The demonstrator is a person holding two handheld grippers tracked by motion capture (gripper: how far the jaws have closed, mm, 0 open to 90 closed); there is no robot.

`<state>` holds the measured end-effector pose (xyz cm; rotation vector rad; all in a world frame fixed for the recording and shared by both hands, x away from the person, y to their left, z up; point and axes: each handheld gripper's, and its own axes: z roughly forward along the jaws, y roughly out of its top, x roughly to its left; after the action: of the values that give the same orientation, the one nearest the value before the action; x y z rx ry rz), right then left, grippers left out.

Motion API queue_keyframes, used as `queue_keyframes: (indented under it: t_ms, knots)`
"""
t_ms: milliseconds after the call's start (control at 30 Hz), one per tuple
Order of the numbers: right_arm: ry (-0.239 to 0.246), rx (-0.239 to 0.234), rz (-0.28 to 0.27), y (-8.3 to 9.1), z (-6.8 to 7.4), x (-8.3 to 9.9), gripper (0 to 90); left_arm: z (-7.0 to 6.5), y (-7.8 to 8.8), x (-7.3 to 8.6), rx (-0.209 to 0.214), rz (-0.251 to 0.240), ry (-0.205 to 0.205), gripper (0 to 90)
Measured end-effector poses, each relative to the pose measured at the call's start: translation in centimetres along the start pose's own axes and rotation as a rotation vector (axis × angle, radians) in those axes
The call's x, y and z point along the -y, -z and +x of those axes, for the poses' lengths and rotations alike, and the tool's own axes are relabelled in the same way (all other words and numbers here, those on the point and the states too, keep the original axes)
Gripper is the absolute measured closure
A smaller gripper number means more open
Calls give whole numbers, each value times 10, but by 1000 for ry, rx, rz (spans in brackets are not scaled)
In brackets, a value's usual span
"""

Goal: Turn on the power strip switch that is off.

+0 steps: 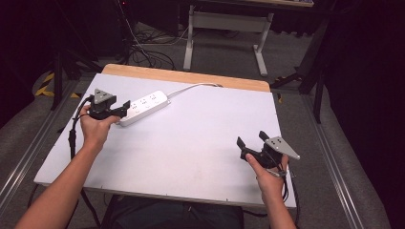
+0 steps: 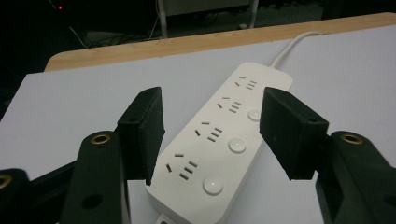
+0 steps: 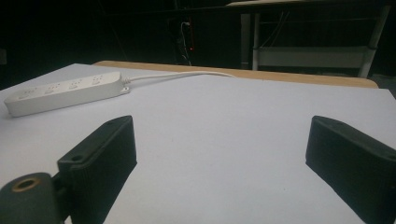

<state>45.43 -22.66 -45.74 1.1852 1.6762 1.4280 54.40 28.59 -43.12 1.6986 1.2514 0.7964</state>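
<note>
White table (image 1: pixel 200 143): power strip (image 2: pixel 219 140) between spread left jaws.

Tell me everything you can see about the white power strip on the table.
The power strip is a long white block with rounded corners, seemingly smooth plastic. Its top carries four socket groups in a row, each with a round white button beside it. It lies flat at the table's far left, angled, its white cord running toward the far edge. The left gripper is open, fingers either side of its near end; contact is unclear.
</note>
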Motion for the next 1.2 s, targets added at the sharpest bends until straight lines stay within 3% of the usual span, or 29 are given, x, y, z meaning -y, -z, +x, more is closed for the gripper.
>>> queue_keyframes:
  t_ms: [267,533,800,1033,1133,1200]
  knots:
    - [3,-3,-2,0,1,0,91,-8,26,1,16,-61,-3,389]
    - [2,-5,-3,0,1,-1,91,-5,36,5,-34,-85,48,344]
    - [2,-4,-3,0,1,-1,91,-11,42,8,-44,-103,84,310]
    - [1,-5,-2,0,1,-1,91,-17,53,10,-64,-139,67,269]
    - [1,-6,-3,0,1,-1,91,-19,57,12,-77,-142,46,225]
    - [2,-5,-2,0,1,-1,91,-21,59,13,-77,-152,27,147]
